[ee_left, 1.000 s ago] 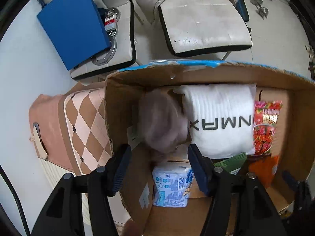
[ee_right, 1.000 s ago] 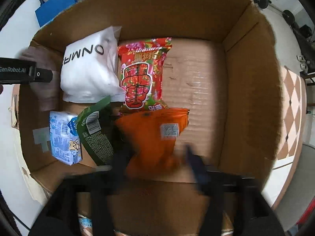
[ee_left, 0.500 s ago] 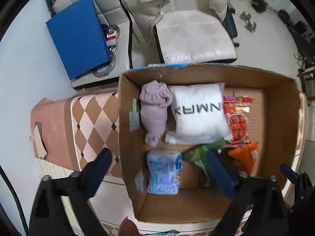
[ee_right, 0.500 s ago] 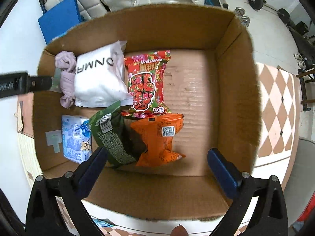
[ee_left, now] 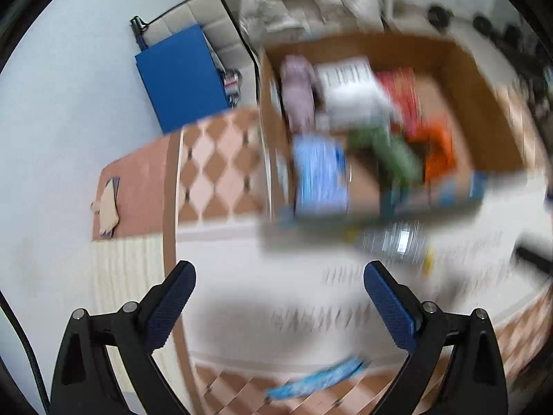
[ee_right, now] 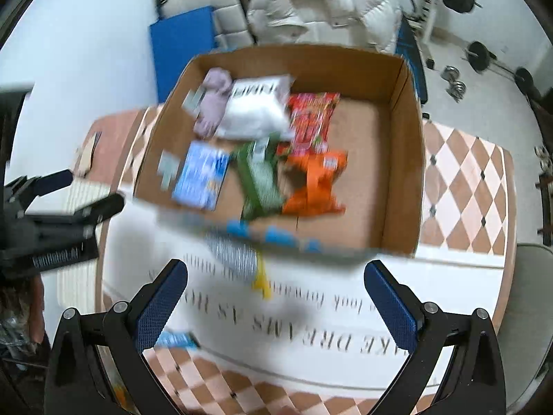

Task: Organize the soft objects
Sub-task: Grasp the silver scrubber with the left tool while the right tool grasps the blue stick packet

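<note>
A checkered surface point(ee_right: 463, 186) bears a cardboard box point(ee_right: 404, 159); a white coat point(ee_right: 321, 3) lies behind. Motion blur smears the box's contents. Both the left hand-held gripper point(ee_left: 278, 294) and the right hand-held gripper point(ee_right: 274, 292) gape wide, empty.

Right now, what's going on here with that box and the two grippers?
A person is sorting soft things into a cardboard box on a table. Both handheld grippers are open and empty, above the white cloth in front of the box: the left gripper and the right gripper. In the box lie a lilac cloth bundle, a white pouch, a blue pack, and red, green and orange snack bags.
</note>
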`<state>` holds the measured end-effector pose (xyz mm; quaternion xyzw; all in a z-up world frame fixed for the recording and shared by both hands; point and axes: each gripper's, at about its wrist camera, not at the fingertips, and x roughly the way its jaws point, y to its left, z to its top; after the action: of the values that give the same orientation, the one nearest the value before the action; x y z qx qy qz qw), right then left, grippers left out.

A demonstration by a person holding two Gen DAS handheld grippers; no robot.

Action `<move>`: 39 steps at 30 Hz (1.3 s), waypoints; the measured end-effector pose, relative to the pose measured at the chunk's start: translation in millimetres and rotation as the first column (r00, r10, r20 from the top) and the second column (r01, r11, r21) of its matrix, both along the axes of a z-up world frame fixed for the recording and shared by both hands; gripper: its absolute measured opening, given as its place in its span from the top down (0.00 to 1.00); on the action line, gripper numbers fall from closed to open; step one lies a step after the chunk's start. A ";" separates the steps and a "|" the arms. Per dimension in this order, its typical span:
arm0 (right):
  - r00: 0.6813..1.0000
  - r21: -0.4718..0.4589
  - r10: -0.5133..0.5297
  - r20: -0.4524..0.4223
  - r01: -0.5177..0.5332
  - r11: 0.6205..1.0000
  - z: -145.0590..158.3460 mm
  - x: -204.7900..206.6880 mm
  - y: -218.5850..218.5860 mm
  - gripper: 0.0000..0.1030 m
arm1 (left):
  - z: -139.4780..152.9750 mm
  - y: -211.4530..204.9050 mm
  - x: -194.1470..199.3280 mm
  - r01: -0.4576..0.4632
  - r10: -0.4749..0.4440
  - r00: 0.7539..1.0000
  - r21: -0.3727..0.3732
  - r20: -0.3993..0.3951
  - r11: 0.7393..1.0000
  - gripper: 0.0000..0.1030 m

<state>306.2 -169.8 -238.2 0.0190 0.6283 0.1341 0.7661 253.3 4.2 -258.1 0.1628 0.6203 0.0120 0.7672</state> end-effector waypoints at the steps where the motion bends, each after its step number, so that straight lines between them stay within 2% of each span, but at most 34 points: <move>1: 1.000 -0.011 0.018 0.001 -0.018 1.000 -4.5 -11.9 0.7 0.00 | -10.8 0.5 -14.7 0.014 -0.013 1.000 0.022 -0.020 1.000 0.03; 3: 0.999 -0.046 0.052 -0.001 -0.052 0.998 -17.3 -30.7 5.1 0.00 | -47.4 1.3 -52.0 0.071 -0.063 0.993 0.074 -0.101 0.995 0.03; 6: 0.993 -0.088 0.117 -0.029 -0.119 0.989 -47.5 -46.5 17.1 0.00 | -91.5 6.0 -87.4 0.116 -0.092 0.975 0.113 -0.201 0.987 0.04; 10: 0.982 -0.116 0.184 -0.031 -0.186 0.976 -83.0 -50.7 42.5 0.00 | -134.5 15.7 -116.1 0.128 -0.088 0.956 0.129 -0.279 0.983 0.04; 12: 0.976 -0.147 0.217 -0.026 -0.219 0.965 -96.6 -49.1 58.5 0.03 | -148.3 23.1 -118.9 0.090 -0.050 0.953 0.123 -0.299 0.988 0.04; 15: 0.968 -0.176 0.247 -0.036 -0.250 0.952 -118.1 -41.0 81.4 0.10 | -150.7 43.9 -115.1 -0.074 0.081 0.945 0.035 -0.318 0.997 0.04; 18: 0.970 -0.211 0.237 -0.054 -0.243 0.947 -139.2 -30.7 95.6 0.26 | -142.7 63.9 -107.6 -0.219 0.200 0.928 -0.026 -0.315 0.975 0.04; 20: 0.975 -0.249 0.214 -0.060 -0.222 0.943 -152.8 -24.8 100.6 0.59 | -134.0 76.2 -101.8 -0.292 0.262 0.917 -0.060 -0.303 0.954 0.04; 21: 0.978 -0.267 0.200 -0.064 -0.210 0.941 -158.3 -23.3 101.6 0.60 | -130.4 81.7 -99.0 -0.322 0.288 0.909 -0.071 -0.300 0.944 0.04; 23: 0.984 -0.240 0.164 -0.071 -0.177 0.954 -162.7 -25.0 100.9 0.69 | -123.5 93.7 -92.1 -0.385 0.341 0.890 -0.100 -0.301 0.917 0.04; 25: 0.986 -0.202 0.147 -0.078 -0.160 0.966 -159.5 -34.1 101.5 0.73 | -118.4 102.8 -85.6 -0.437 0.381 0.872 -0.134 -0.307 0.890 0.04; 28: 0.979 -0.064 0.140 -0.150 -0.151 0.986 -155.2 -56.4 107.2 0.73 | -114.2 111.2 -68.8 -0.507 0.423 0.838 -0.203 -0.346 0.838 0.04; 30: 0.970 0.018 0.146 -0.194 -0.145 0.989 -154.9 -67.2 110.7 0.68 | -112.9 110.5 -57.3 -0.531 0.430 0.823 -0.234 -0.371 0.814 0.04; 31: 0.965 0.060 0.135 -0.225 -0.124 0.990 -156.0 -72.3 109.6 0.56 | -112.4 107.2 -50.5 -0.538 0.426 0.818 -0.253 -0.386 0.804 0.04; 32: 0.961 0.099 0.113 -0.251 -0.090 0.991 -157.3 -76.0 105.1 0.39 | -112.2 101.7 -41.4 -0.546 0.418 0.813 -0.279 -0.406 0.790 0.04; 34: 0.961 0.167 0.021 -0.276 0.027 0.986 -157.7 -81.7 82.6 0.32 | -113.9 89.6 -27.5 -0.546 0.399 0.809 -0.300 -0.432 0.783 0.04; 36: 0.963 0.148 -0.049 -0.266 0.091 0.985 -156.8 -84.5 64.6 0.32 | -118.2 73.2 -12.0 -0.534 0.378 0.811 -0.303 -0.446 0.789 0.04; 39: 0.951 0.087 -0.145 -0.272 0.174 0.981 -159.7 -86.4 34.6 0.32 | -135.8 39.5 6.2 -0.494 0.324 0.810 -0.271 -0.488 0.826 0.04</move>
<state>219.8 -135.2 -397.9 0.1295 0.7130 0.1023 0.6815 259.5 43.6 -394.0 -0.1330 0.7811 0.0227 0.6096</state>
